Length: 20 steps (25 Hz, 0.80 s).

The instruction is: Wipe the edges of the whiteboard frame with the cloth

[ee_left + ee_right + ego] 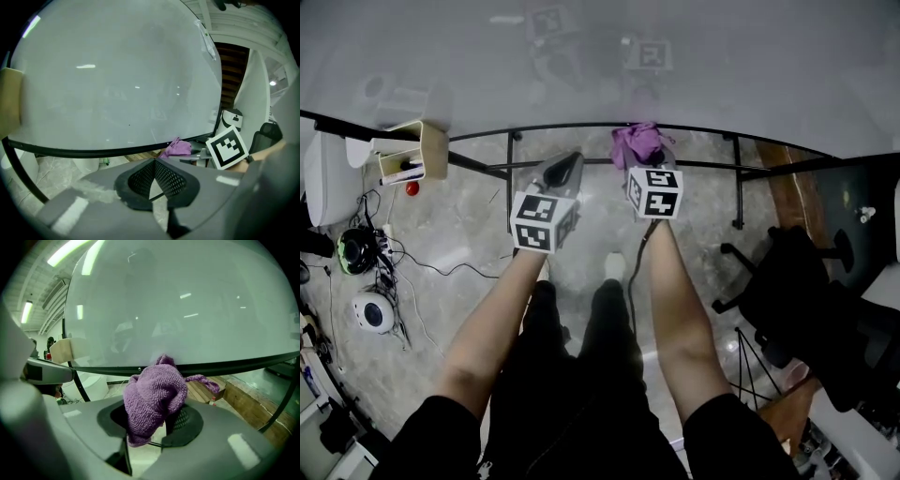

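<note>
The whiteboard [600,66] stands in front of me, with its black bottom frame [562,127] crossing the head view. My right gripper [645,157] is shut on a bunched purple cloth [637,142], which is pressed to that bottom edge. In the right gripper view the cloth [154,397] bulges out of the right gripper [157,425] and touches the frame [234,365]. My left gripper [561,171] hangs just below the frame to the cloth's left, shut and holding nothing. In the left gripper view the left gripper [154,180] points at the frame [93,151], with the cloth [177,147] to its right.
A pale wooden tray [417,150] hangs at the board's lower left, above a red object [412,187]. Cables and small devices [358,248] lie on the floor at left. A black office chair [797,281] stands at right. A black stand leg [738,183] runs down below the frame.
</note>
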### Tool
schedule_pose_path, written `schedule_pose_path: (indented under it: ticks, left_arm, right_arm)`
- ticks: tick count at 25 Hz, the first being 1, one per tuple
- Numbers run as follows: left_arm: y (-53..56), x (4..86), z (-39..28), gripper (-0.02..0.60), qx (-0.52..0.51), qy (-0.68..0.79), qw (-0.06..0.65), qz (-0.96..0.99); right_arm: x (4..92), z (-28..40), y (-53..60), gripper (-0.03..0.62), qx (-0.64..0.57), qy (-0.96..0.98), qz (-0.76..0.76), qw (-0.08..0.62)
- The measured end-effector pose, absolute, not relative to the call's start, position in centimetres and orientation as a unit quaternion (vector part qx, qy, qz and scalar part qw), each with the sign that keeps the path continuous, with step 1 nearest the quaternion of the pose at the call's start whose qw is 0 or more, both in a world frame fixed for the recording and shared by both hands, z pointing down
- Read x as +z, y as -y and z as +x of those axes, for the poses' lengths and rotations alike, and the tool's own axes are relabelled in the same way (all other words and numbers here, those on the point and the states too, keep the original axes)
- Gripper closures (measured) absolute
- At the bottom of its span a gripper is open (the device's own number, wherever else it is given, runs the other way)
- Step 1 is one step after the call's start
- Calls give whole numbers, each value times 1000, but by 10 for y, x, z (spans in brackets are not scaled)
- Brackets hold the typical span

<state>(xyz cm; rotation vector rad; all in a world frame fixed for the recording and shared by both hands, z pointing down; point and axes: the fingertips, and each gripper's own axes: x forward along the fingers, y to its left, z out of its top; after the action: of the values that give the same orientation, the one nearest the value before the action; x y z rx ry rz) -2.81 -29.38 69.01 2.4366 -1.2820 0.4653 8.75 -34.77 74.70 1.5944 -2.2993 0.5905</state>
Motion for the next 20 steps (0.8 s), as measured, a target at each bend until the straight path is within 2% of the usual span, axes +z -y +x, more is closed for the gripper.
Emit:
schedule_pose_path:
  ticks: [8,20]
  left_arm:
    - [293,690,-60,578,159,456,179,857]
    - [291,697,-116,578,153,480,187,844]
  right_arm:
    - [742,63,345,439,202,796,553,143]
    - [745,-12,345,439,197,819,518,148]
